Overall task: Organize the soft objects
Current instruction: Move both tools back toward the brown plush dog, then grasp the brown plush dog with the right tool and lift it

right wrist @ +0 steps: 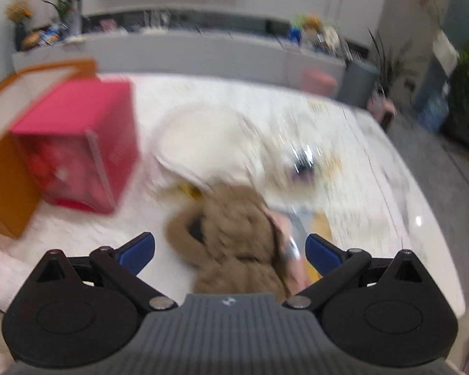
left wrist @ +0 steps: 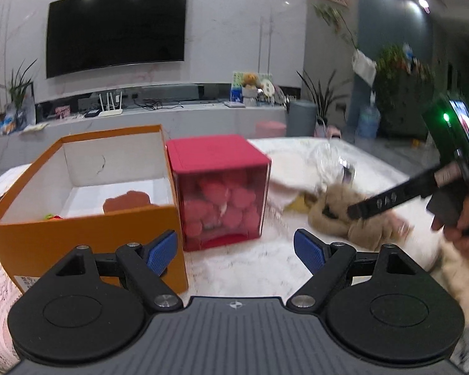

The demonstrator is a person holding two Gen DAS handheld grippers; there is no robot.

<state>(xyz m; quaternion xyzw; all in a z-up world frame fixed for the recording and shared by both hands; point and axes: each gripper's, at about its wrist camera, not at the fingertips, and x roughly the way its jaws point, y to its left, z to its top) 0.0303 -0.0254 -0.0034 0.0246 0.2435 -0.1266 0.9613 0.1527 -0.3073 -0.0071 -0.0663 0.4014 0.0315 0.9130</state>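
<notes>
Wall TV (left wrist: 115, 28), router (left wrist: 109, 106) on shelf, plants (left wrist: 20, 84), grey bin (left wrist: 301, 117).

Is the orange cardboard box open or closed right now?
Open: the orange cardboard box has no lid on, and its white interior and some items inside show.

Open orange cardboard box (left wrist: 78, 218) left on the table (left wrist: 250, 265), red cube box (left wrist: 222, 187) touching its right, brown plush toy (left wrist: 337, 215) farther right.

black left gripper (left wrist: 234, 251) and right gripper (right wrist: 229, 254): blue ribbed fingers (left wrist: 161, 254), silver screws, grey ridged base.
</notes>
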